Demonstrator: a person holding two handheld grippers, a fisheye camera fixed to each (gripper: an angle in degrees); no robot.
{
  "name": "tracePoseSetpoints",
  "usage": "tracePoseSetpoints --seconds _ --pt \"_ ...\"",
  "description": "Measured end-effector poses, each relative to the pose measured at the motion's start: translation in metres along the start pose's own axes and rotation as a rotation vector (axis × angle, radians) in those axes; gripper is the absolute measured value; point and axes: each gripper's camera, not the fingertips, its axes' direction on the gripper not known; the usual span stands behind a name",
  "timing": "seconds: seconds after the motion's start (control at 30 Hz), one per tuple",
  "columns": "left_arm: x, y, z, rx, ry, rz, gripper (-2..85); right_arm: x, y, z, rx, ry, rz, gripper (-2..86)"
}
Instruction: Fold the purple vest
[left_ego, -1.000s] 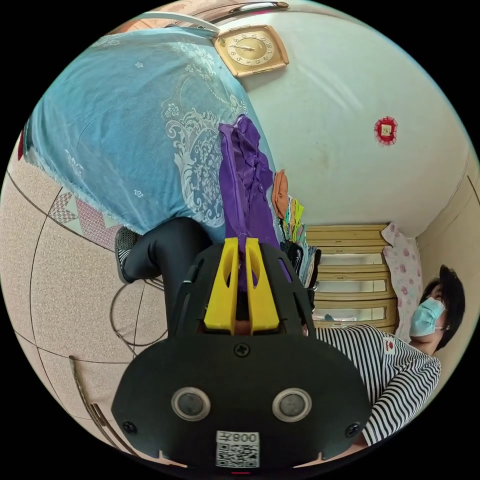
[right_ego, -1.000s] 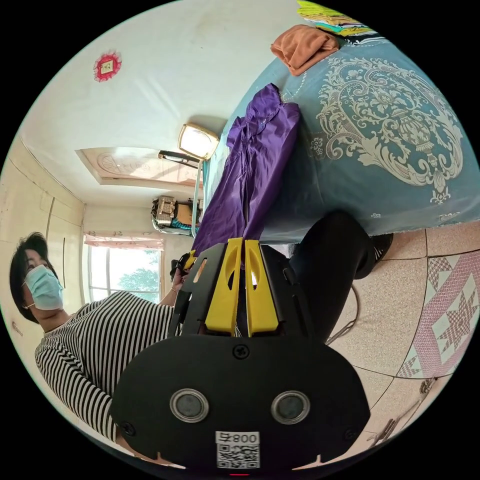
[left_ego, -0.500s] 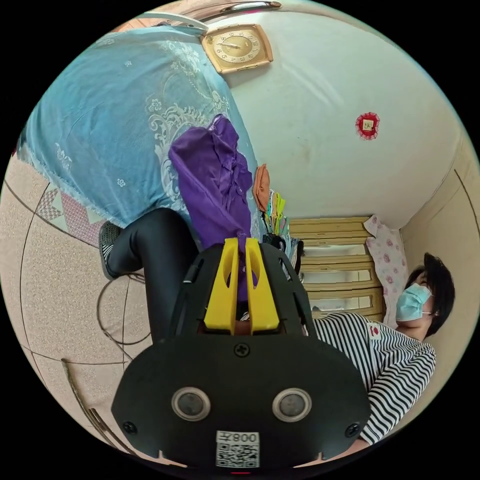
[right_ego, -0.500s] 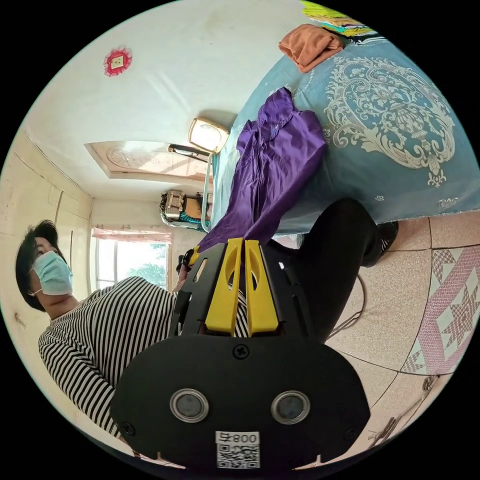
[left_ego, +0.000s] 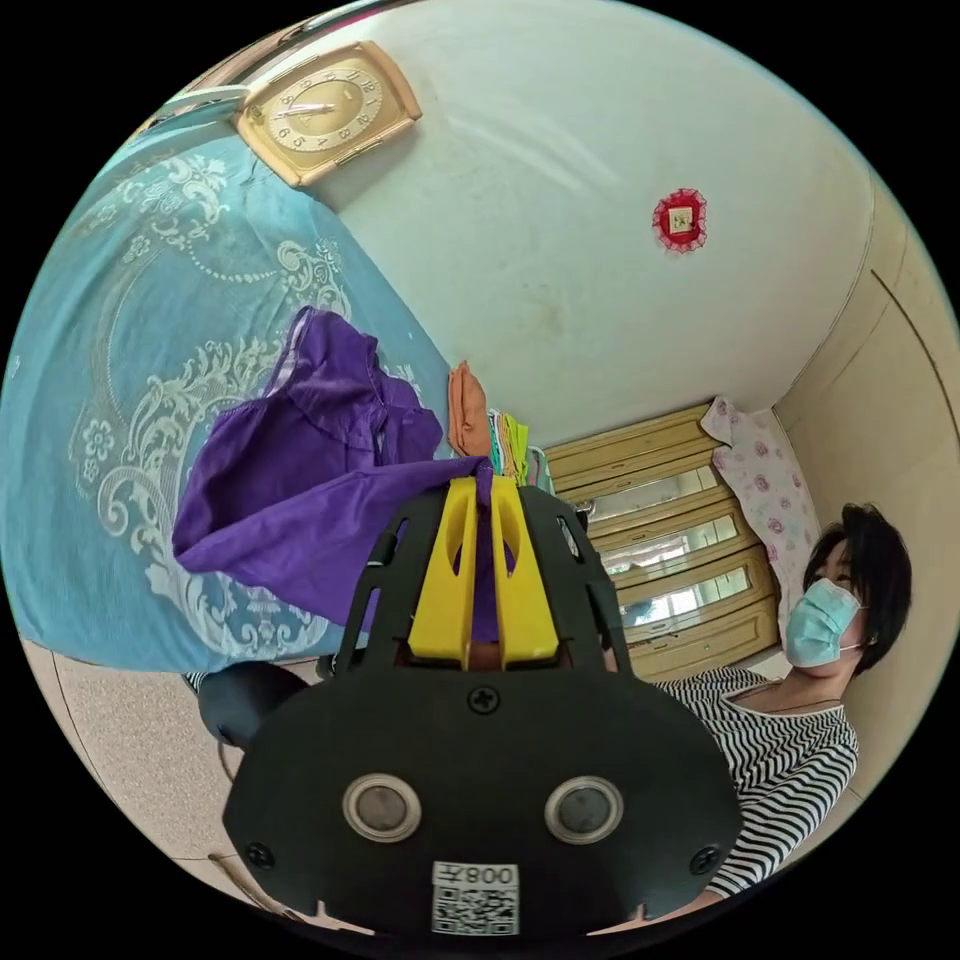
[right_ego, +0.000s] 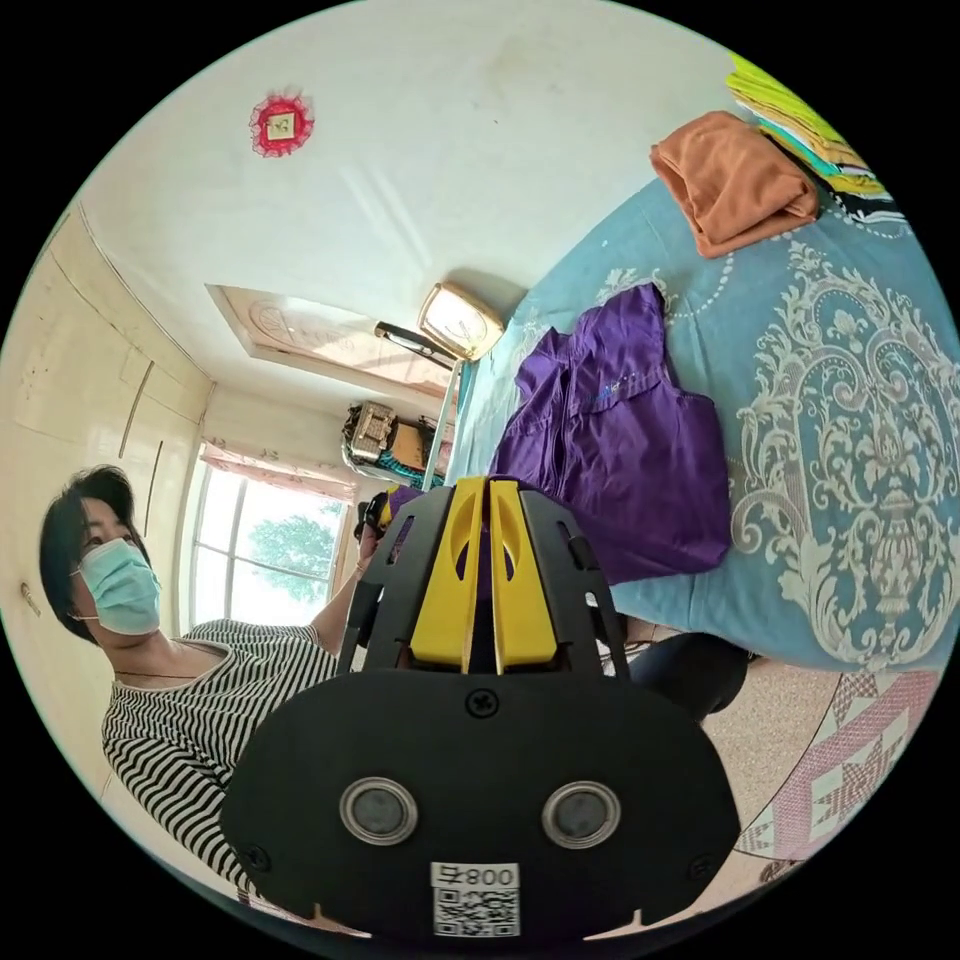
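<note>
The purple vest (left_ego: 300, 470) lies partly on the blue patterned cloth (left_ego: 120, 400), its near edge lifted off it. My left gripper (left_ego: 482, 492) is shut on one corner of that edge, purple cloth pinched between the yellow jaws. In the right gripper view the purple vest (right_ego: 620, 440) spreads over the blue cloth (right_ego: 850, 420), collar end away from me. My right gripper (right_ego: 478, 488) is shut on the other near corner. The left gripper (right_ego: 378, 512) also appears there, held in a hand.
A folded orange garment (right_ego: 735, 180) and a stack of bright folded clothes (right_ego: 800, 110) lie at the cloth's far end. A person in a striped top (left_ego: 780, 750) stands close. A clock (left_ego: 325, 105), wooden drawers (left_ego: 660, 550) and patterned floor tiles (right_ego: 850, 780) surround the surface.
Both grippers have risen with the vest's near edge, and the vest, which hung over the table's side, now lies spread wider on the blue cloth. Both cameras have tilted.
</note>
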Motion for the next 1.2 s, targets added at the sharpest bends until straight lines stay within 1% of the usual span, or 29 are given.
tracePoseSetpoints --seconds 0.2,0.3,0.4,0.47,0.53,0.6,0.67,0.8,0.93,1.0,1.03,1.13,1.2 --pt "-0.033 -0.121 0.063 0.035 -0.026 0.0 2.7 0.006 -0.136 0.025 0.043 0.028 -0.032 0.3" --pt "-0.063 -0.178 0.098 0.062 -0.066 -0.045 2.8 0.023 -0.205 0.045 0.055 0.041 -0.011 0.4" --pt "-0.103 -0.225 0.138 0.059 -0.124 -0.102 3.0 0.051 -0.272 0.073 0.041 0.097 0.042 0.5" --pt "-0.139 -0.253 0.171 0.053 -0.21 -0.169 3.4 0.073 -0.306 0.094 0.02 0.145 0.094 0.5" --pt "-0.161 -0.269 0.191 0.049 -0.249 -0.192 3.9 0.107 -0.341 0.12 0.011 0.19 0.191 0.7" --pt "-0.179 -0.282 0.207 0.059 -0.277 -0.203 4.5 0.128 -0.359 0.134 0.021 0.215 0.261 0.9" --pt "-0.195 -0.296 0.222 0.074 -0.251 -0.191 5.7 0.138 -0.373 0.146 0.033 0.228 0.282 1.1" --pt "-0.206 -0.311 0.242 0.08 -0.22 -0.138 7.5 0.135 -0.39 0.163 0.052 0.241 0.222 1.7" --pt "-0.217 -0.314 0.258 0.158 -0.179 -0.133 9.3 0.127 -0.395 0.173 0.105 0.273 0.209 2.4" --pt "-0.213 -0.311 0.272 0.164 -0.158 -0.087 9.6 0.118 -0.397 0.179 0.133 0.322 0.191 2.8" --pt "-0.209 -0.31 0.288 0.119 -0.164 -0.063 9.7 0.111 -0.4 0.185 0.149 0.37 0.17 3.2" --pt "-0.187 -0.306 0.345 -0.06 -0.284 0.087 9.7 0.097 -0.407 0.202 0.169 0.479 0.158 4.5" --pt "-0.173 -0.302 0.384 -0.154 -0.341 0.198 9.8 0.084 -0.409 0.217 0.185 0.498 0.109 5.2"
